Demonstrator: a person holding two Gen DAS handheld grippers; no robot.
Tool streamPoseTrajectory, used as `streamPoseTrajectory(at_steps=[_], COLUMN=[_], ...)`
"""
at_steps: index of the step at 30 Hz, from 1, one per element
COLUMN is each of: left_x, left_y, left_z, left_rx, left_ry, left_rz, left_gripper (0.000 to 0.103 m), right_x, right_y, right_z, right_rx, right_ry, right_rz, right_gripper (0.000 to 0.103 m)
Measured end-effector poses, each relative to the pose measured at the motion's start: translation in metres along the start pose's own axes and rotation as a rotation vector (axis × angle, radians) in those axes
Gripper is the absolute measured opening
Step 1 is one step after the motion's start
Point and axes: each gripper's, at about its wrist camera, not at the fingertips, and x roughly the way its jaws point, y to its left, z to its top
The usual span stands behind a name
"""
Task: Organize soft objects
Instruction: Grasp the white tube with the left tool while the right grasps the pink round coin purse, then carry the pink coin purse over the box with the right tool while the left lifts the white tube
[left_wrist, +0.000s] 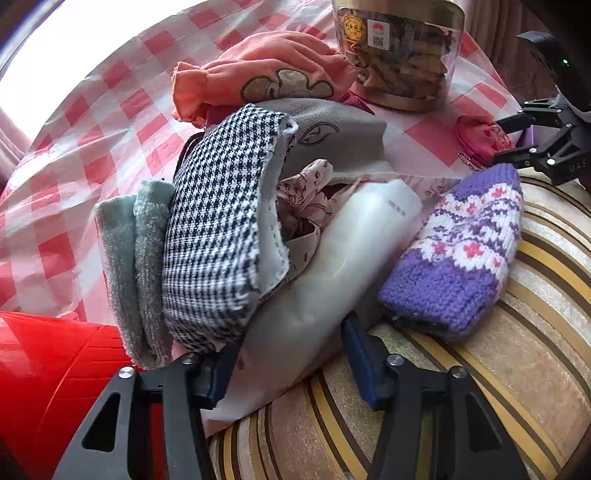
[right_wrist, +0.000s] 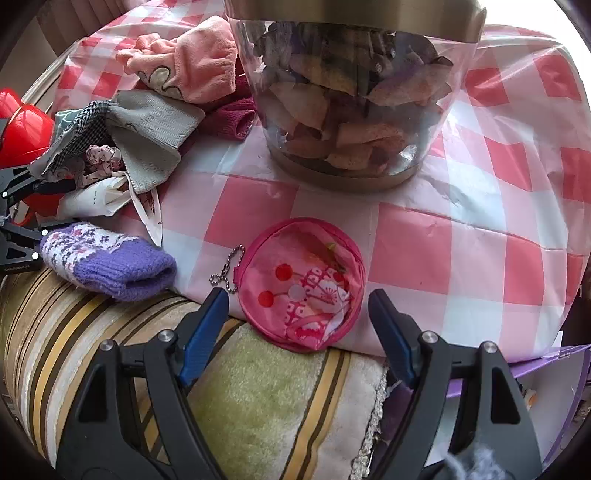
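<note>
Checked cloth (right_wrist: 424, 236) — jar (right_wrist: 351, 110) behind pouch (right_wrist: 306, 284)

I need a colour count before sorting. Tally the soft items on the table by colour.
Pink or red: 3 (peach cloth, maroon knit, round pouch)
Purple: 1 (knit mitten)
Grey or black-white: 3 (grey pouch, houndstooth fabric, teal-grey towel)
Total: 7

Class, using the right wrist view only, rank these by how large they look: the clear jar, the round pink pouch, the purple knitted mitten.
1. Clear jar, clearly largest, though its top is cut off by the frame.
2. Round pink pouch.
3. Purple knitted mitten.
The pouch lies nearer the camera, so its lead over the mitten is unsure.
</note>
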Motion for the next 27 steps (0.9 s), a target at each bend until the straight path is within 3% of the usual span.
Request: streamPoseTrajectory(at_steps=[8,11,16,27], left_x=[-0.021,-0.035,-0.048,-0.028], left_y=[0.005,0.009,-0.001,-0.008], left_z=[-0.012,-0.016,-0.019,-0.016], left_rx=[-0.087,-0.132,-0.173,-0.149], left_ry=[-0.035,-0.067,-0.088,0.027], left_rz=[-0.096,-0.124,-0.151,-0.130], left_gripper=[0.043,0.040,0.038,0.036], right_x=[0.020,0.021,0.016,-0.024], right_y=[0.006,0.007,0.007,-0.015], right_z=[0.014,0.014,0.007,-0.015], right_rx=[-0.046,-0.048,-0.044,0.037], right_ry=[0.012,-0.003,-0.026,-0.103], right_rz=[-0.058,-0.066,-0.023,0.007], right_gripper=[0.083,0.075,0.073,0.073])
